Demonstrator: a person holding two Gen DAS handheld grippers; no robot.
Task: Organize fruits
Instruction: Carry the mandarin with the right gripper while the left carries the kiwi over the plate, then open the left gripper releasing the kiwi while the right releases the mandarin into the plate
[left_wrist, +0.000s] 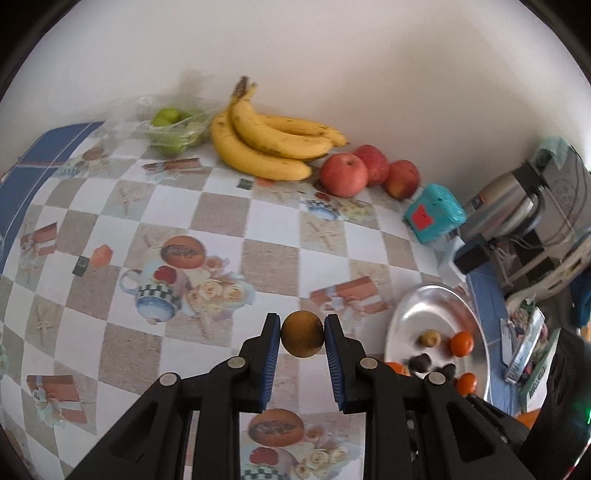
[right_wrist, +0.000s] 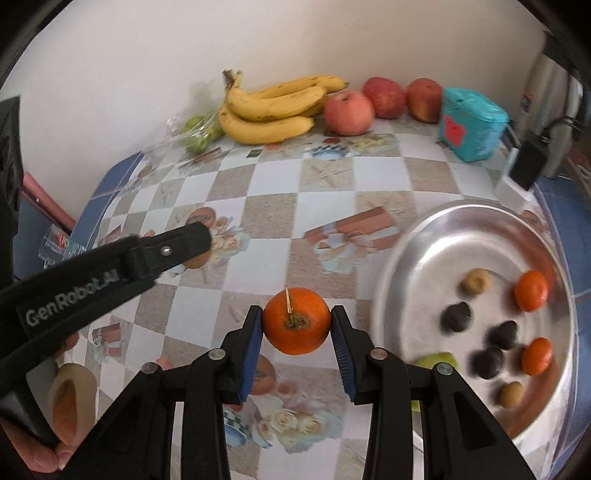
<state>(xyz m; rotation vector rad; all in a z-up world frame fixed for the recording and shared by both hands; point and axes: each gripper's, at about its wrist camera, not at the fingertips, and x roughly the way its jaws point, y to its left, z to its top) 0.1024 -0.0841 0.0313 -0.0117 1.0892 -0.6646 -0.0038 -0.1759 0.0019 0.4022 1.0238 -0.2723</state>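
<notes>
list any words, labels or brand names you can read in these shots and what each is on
"GenRobot.AI": white lettering on the arm of the left gripper, seen from the right wrist; the last letters are partly hidden.
Teal box: red label, no readable text.
Printed carton at the table edge: lettering too blurred to read.
Nothing else is legible.

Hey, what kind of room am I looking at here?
Most likely a home kitchen or dining corner. A table with a printed checkered tablecloth stands against a plain wall, with bananas and apples along it, and a steel thermos at the side.
</notes>
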